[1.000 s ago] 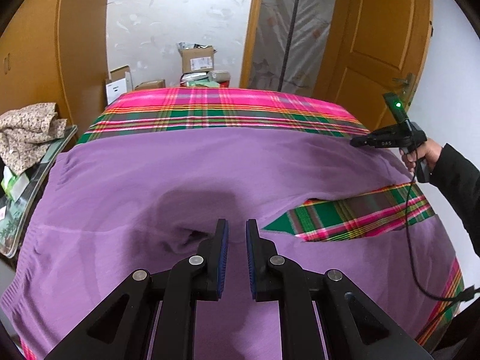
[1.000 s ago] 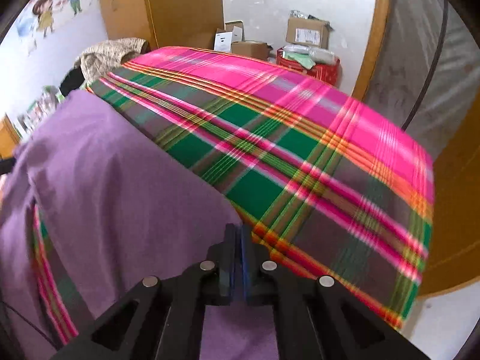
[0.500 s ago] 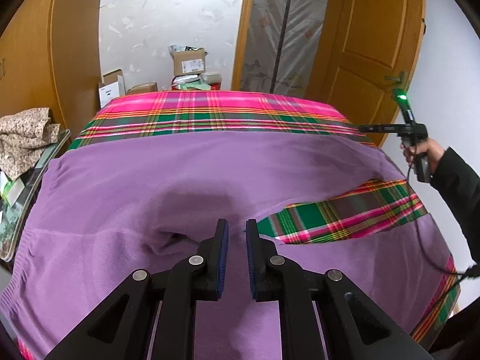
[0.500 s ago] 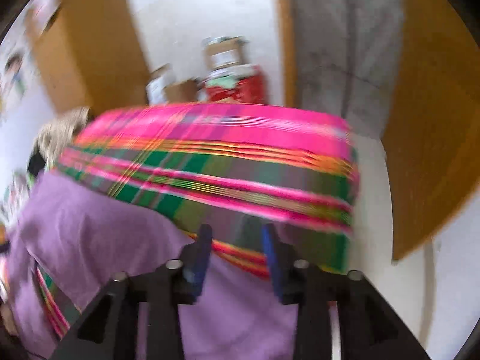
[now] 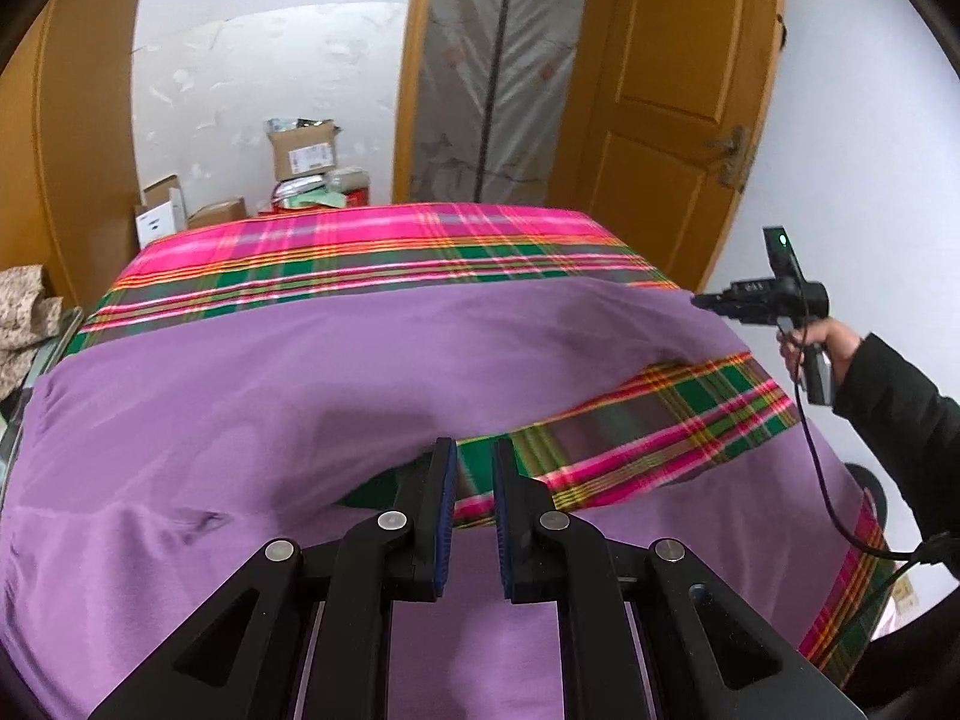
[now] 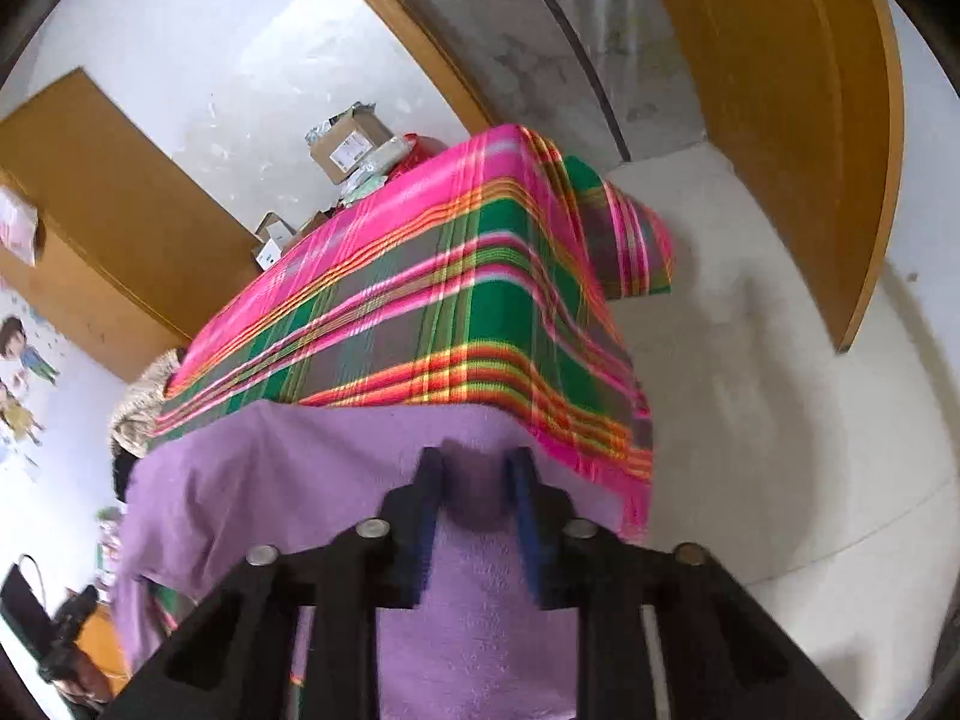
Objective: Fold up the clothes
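Purple garment (image 5: 300, 396) lies wide, nine to three. Left gripper (image 5: 474, 516) nearly closed, empty. Right gripper (image 6: 477, 522) nearer edge, closing, maybe nothing caught.

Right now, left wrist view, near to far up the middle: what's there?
Left tongs → purple garment → plaid cloth → cardboard boxes → white wall.
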Motion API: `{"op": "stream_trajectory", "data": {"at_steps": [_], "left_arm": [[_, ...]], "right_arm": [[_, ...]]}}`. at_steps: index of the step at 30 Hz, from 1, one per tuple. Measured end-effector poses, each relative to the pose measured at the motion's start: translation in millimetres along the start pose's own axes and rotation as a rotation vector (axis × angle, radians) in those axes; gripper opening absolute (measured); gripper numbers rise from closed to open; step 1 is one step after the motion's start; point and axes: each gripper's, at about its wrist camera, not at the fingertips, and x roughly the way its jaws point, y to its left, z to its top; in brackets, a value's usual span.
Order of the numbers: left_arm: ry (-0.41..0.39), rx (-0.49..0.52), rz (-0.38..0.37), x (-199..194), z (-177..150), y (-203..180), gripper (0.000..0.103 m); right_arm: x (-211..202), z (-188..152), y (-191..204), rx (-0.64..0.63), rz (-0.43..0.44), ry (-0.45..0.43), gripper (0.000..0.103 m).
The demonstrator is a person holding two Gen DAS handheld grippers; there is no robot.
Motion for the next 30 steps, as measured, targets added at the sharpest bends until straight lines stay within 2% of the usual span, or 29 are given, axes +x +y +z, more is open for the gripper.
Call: {"op": "stream_trajectory", "data": {"at_steps": [1, 3, 8, 10, 15, 18, 20, 22, 24, 30], "left_arm": [[0.004, 0.002, 0.000, 1.0, -0.5, -1.7, 0.012], [0.011, 0.001, 0.005, 4.7, 0.5, -2.7, 0.012], [0.023, -0.010, 0.017, 12.6, 3.3, -1.1, 0.012], [0.025, -0.009, 0.017, 13.6, 3.6, -2.0, 0.012], [0.025, -0.009, 0.024, 12.7, 2.6, -2.8, 0.012], [0.018, -0.018, 0.037, 9.2, 2.1, 1.9, 0.012], [0.015, -0.031, 0.051, 7.6, 1.9, 7.4, 0.012], [0.013, -0.045, 0.076, 5.9, 0.9, 14.4, 0.012], [0.010, -0.065, 0.103, 3.7, -1.0, 22.9, 0.012], [0.001, -0.155, 0.183, -9.3, -11.4, 55.4, 0.012]], "right_arm": [[-1.9, 2.3, 1.1, -0.014, -0.005, -0.009, 0.005], [-6.2, 9.4, -1.9, -0.019, 0.005, -0.027, 0.004], [-10.2, 24.6, -0.9, -0.044, -0.002, -0.083, 0.004], [-8.4, 27.4, 4.3, -0.058, -0.022, -0.083, 0.006], [-7.5, 23.4, -8.1, 0.001, -0.151, -0.075, 0.011], [-20.7, 13.5, -4.7, 0.004, -0.140, -0.096, 0.011], [-26.6, 4.4, 18.0, -0.067, -0.109, -0.086, 0.013], [-29.6, -4.2, 42.3, -0.141, -0.081, -0.068, 0.018], [-27.6, -11.0, 68.6, -0.218, -0.059, -0.041, 0.018], [7.3, -49.2, 155.2, -0.481, -0.003, 0.101, 0.018]]}}
